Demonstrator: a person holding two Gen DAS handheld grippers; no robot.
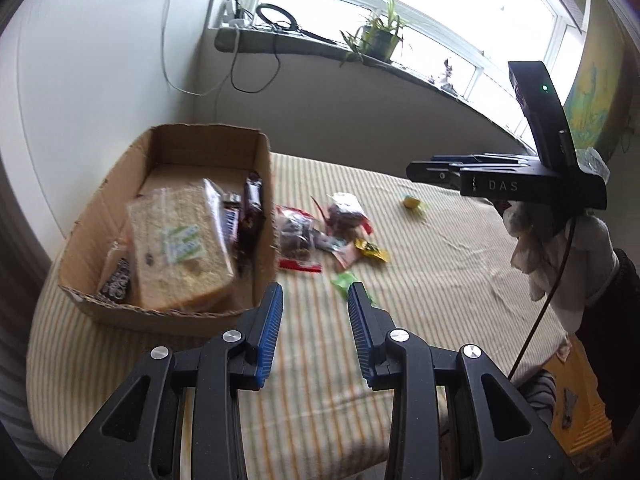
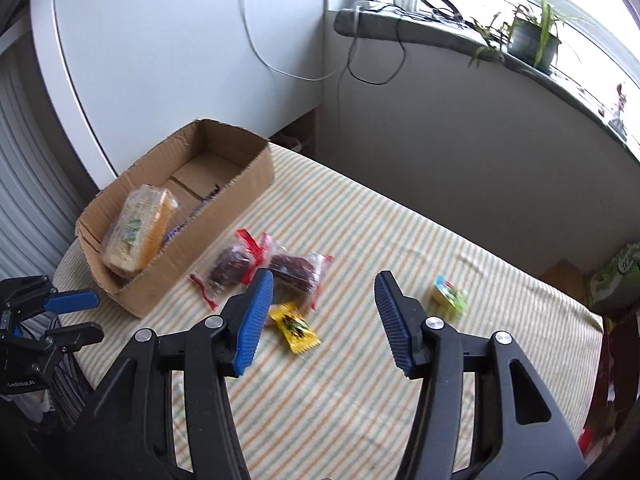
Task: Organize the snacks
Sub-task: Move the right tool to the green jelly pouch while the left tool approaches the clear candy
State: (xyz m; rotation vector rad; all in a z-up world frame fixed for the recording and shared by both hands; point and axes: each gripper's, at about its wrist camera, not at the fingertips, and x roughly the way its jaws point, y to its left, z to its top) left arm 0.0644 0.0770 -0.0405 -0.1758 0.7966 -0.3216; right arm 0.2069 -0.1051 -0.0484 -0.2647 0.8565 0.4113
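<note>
Right gripper (image 2: 324, 296) jaws apart, empty | yellow packet (image 2: 295, 327) just ahead between them | left gripper (image 1: 315, 304) apart (idle) | risk: slippery wrapper slides off, missing box (image 2: 224, 216)

1. From my left wrist feed I see a striped cloth (image 1: 420, 280) covering the bench.
2. A potted plant (image 1: 380, 38) stands on the grey windowsill (image 1: 304, 46), in front of the bright window (image 1: 440, 4).
3. At the sill's left end, a black ring-shaped cable (image 1: 276, 14) lies beside a white charger (image 1: 232, 12), with cords hanging down the wall.
4. My right wrist feed shows a white cabinet (image 2: 160, 60) behind the bench and a green package (image 2: 618, 276) at the far right edge.
</note>
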